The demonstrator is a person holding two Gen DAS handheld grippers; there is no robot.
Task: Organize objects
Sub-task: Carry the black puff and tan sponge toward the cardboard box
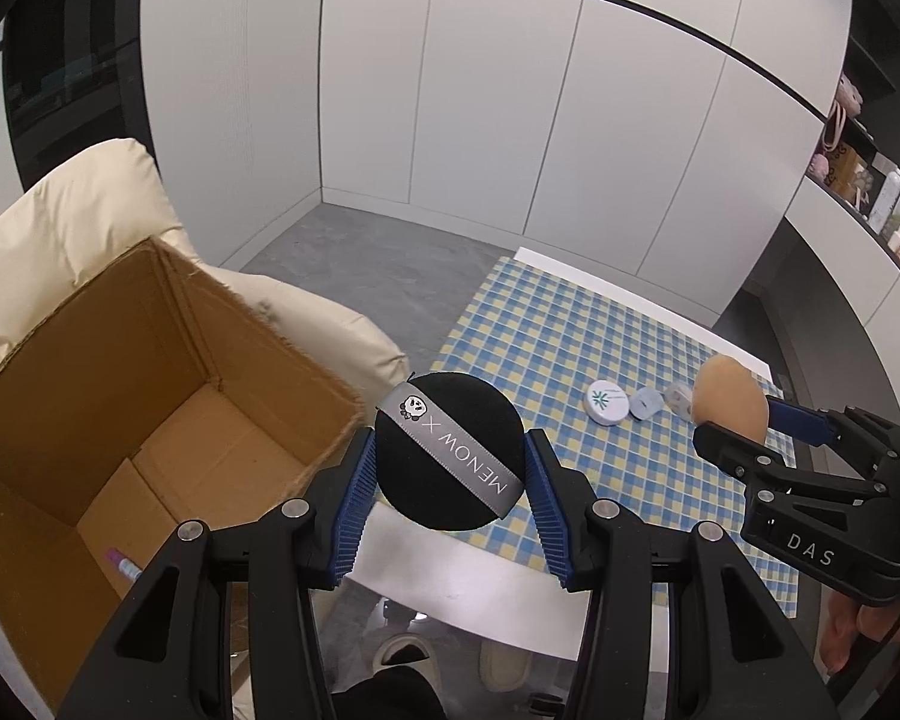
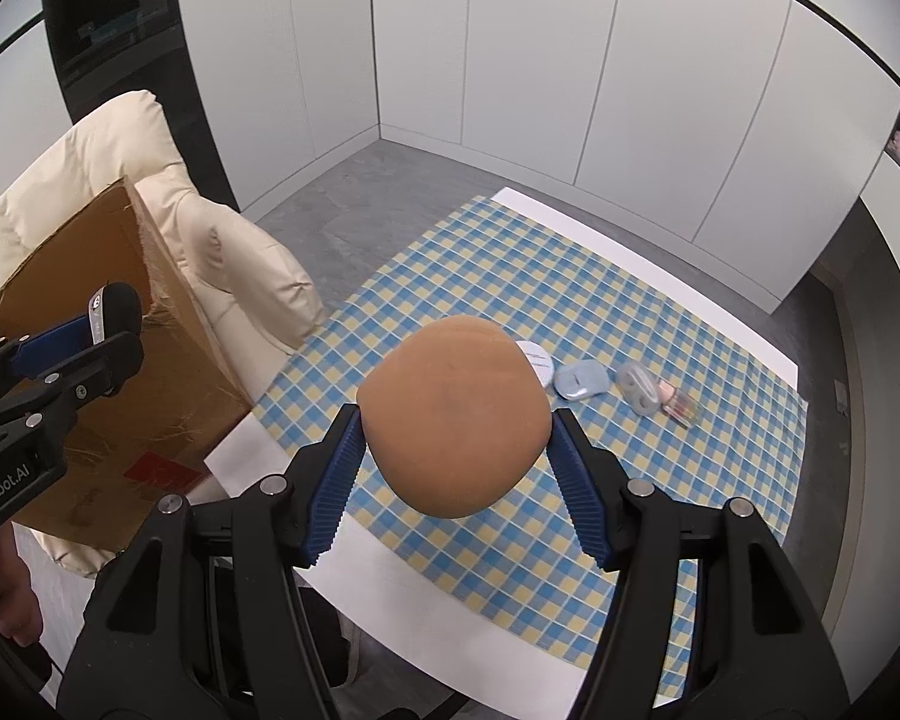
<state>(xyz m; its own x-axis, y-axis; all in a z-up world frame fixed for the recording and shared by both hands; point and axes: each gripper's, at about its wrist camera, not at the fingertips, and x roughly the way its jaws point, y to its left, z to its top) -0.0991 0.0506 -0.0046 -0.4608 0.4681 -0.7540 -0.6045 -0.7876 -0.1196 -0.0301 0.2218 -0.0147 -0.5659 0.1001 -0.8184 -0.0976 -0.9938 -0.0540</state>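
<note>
The left gripper [image 1: 450,450] pinches a black powder puff [image 1: 448,449] by its edges, the grey ribbon across it facing the camera, held in the air just beside the rim of an open cardboard box [image 1: 150,372]. The right gripper [image 2: 455,420] pinches a tan powder puff [image 2: 453,414] the same way, held above the checked tablecloth [image 2: 570,510]. Farther out on the cloth lie a white round case [image 2: 540,360], a pale blue case [image 2: 582,381] and a small clear container [image 2: 639,387]. The box stands on a cream armchair [image 1: 60,228] just beside the table.
</note>
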